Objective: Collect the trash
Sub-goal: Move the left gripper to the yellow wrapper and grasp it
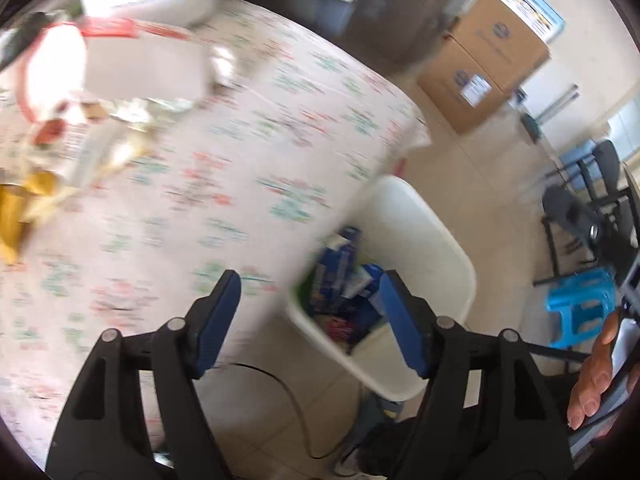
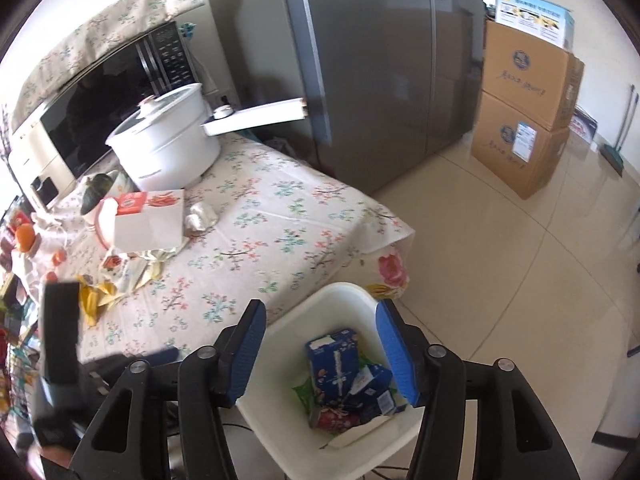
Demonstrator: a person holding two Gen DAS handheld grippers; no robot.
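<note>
Both tongs, left tongs point(image 1: 310, 320) and right tongs point(image 2: 320, 348), stand released and empty. Blue cartons point(image 2: 340, 364) already lie in the white plastic bin point(image 2: 340, 296); yellow crumpled wrappers point(image 2: 94, 296) remain on the floral-clothed surface point(image 2: 260, 240), at ten o'clock from the bin.

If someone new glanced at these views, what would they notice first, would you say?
Probably the white bin on the floor by the table, with blue cartons inside, below the open right gripper. Next, the floral tablecloth with a white pot and wrappers.
</note>
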